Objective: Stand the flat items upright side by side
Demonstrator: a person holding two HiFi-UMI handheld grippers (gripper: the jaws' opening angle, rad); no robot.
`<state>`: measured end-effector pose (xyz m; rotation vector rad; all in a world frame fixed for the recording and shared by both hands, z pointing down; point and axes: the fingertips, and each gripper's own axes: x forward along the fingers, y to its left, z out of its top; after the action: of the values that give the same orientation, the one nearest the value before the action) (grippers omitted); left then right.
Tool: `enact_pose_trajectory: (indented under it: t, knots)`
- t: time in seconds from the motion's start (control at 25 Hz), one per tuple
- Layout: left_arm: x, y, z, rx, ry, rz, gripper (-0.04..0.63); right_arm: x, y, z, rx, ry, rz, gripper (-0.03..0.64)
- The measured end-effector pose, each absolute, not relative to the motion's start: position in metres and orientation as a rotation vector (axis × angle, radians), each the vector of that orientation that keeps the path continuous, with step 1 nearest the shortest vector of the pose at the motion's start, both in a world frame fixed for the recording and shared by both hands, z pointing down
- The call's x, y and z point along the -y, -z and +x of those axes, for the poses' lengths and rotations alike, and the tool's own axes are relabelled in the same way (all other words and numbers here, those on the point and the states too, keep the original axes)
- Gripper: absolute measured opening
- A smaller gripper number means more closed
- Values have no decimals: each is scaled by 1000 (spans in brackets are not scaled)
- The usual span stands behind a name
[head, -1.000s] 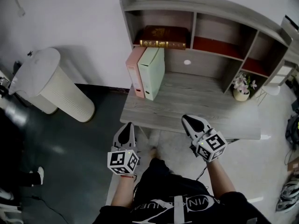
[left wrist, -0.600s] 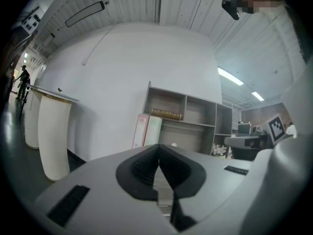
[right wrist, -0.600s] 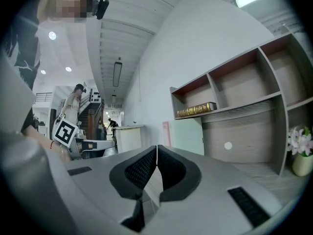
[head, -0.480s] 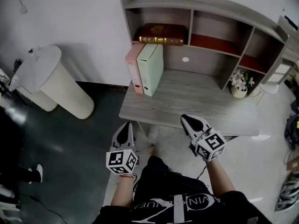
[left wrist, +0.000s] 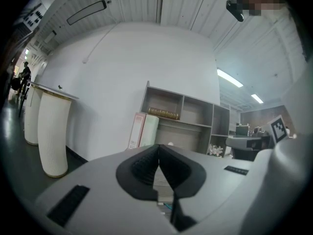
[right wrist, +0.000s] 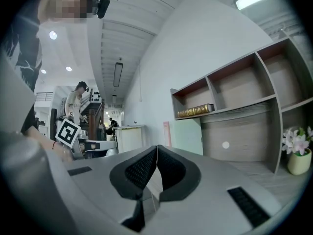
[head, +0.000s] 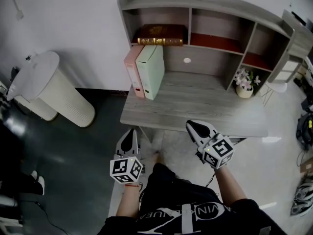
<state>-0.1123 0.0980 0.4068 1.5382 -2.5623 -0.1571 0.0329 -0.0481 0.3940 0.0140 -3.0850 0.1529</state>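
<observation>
Boxy pastel binders [head: 149,70]; woodgrain desk [head: 195,106]

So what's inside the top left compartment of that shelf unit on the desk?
One dark book with a gold front edge lies flat in that compartment of the shelf unit. Anything behind the book is covered by it and lost in shadow.

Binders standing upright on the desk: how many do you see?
2. The pink binder stands at the back left corner of the desk; the green binder stands beside it, on its right.
</observation>
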Motion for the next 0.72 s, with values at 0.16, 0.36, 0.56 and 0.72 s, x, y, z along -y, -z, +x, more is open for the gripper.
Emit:
enact_pose_trajectory:
  t: [0.16, 0.36, 0.56, 0.72]
  knots:
    - [-98, -407, -109, 2560, 155, 1542, 5, 46, -397, 38, 3081, -132, 7, 11]
    - [-98, -405, -105, 2564, 150, 1538, 5, 46, -396, 43, 3088, -148, 7, 11]
    - [-95, -400, -102, 2571, 147, 1547, 5, 46, -392, 45, 3105, -166, -8, 11]
    - [-92, -394, -102, 2590, 131, 1558, 5, 47, -388, 45, 3131, -176, -31, 11]
